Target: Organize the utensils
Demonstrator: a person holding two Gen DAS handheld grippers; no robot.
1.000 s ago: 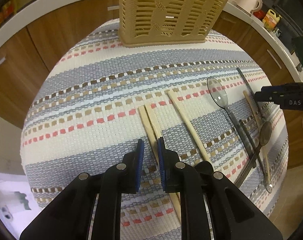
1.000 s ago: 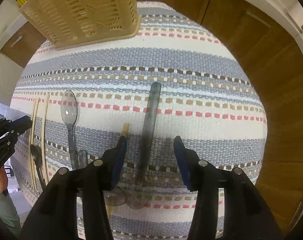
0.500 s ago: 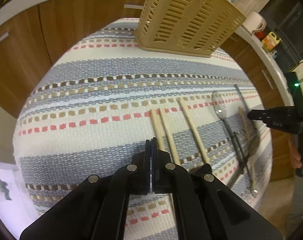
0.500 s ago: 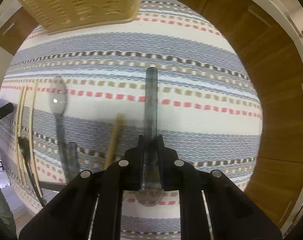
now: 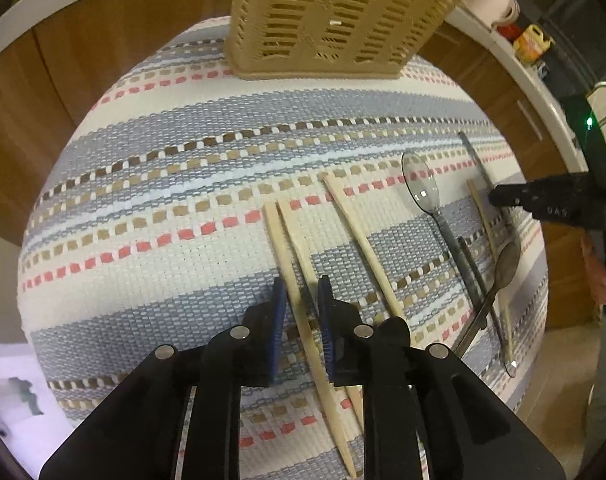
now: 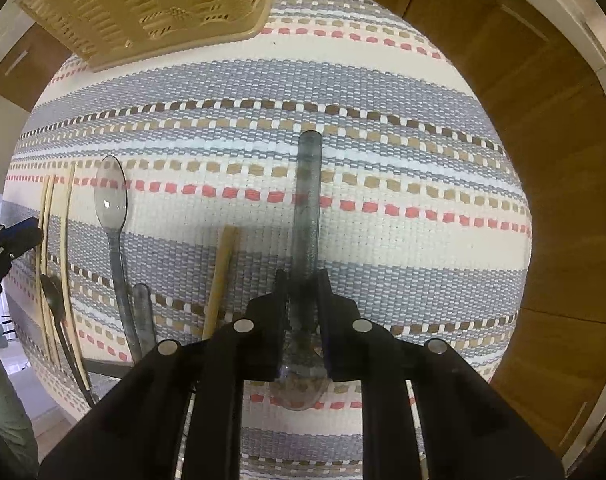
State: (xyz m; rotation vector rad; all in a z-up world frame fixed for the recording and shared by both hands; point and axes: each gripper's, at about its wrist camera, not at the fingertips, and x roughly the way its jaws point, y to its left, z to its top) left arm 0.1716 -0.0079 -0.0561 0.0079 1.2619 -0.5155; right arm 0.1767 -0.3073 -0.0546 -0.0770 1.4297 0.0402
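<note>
Left gripper (image 5: 301, 312): jaws opening, a chopstick (image 5: 303, 304) lying between them on the surface (image 5: 143, 184). Only the right view shows the right gripper (image 6: 301, 308) clamping a grey spoon (image 6: 307, 208) near the basket (image 6: 143, 4).

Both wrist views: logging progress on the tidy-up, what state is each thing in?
Left gripper, jaws opening, chopstick between them.
Right gripper, jaws opening, pads against grey spoon handle.
Basket, upright on striped mat.
Clear spoon, lying flat, untouched.
Separate chopstick, lying flat.
</note>
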